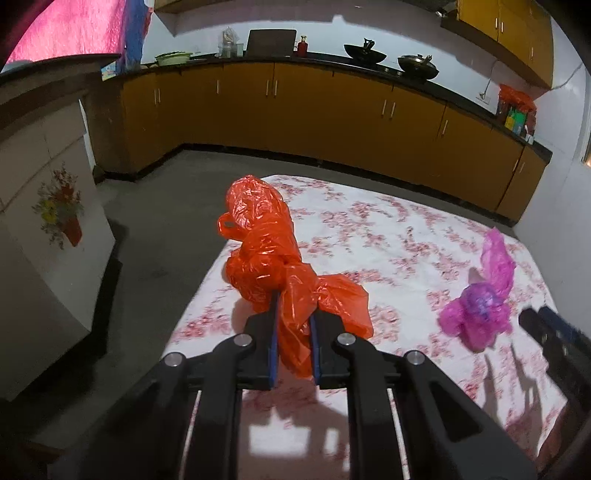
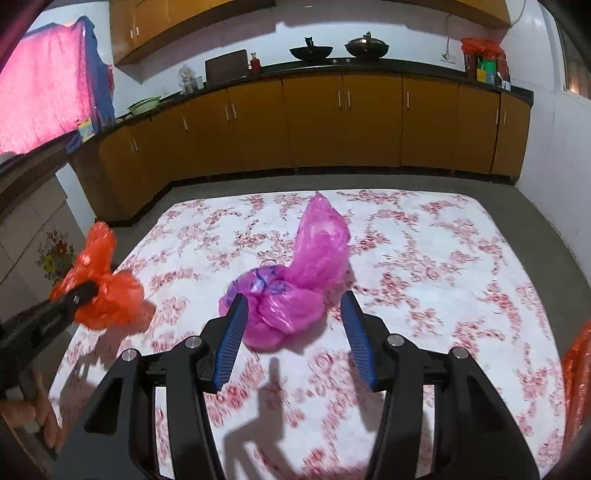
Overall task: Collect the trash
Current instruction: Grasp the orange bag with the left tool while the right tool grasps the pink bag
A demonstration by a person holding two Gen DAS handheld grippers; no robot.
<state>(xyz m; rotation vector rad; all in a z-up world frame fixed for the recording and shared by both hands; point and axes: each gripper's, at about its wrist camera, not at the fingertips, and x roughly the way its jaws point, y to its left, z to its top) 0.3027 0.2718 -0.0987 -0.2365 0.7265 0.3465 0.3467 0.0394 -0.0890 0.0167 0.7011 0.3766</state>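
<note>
No text, label or number can be read anywhere.

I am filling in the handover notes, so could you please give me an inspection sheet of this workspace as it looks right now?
Surface: table with a floral cloth, mostly bare.
Job's things: orange plastic bag near the table's left edge; pink plastic bag in the middle, knotted, lying on the cloth.
Clutter: another bit of orange plastic at the right edge of the right wrist view.
Grippers: left gripper shut on the orange plastic bag; right gripper open, pads either side of the pink plastic bag, not pressing.
Cables: a wire on the far wall.
Surroundings: yellow cabinets, pans on the counter.
</note>
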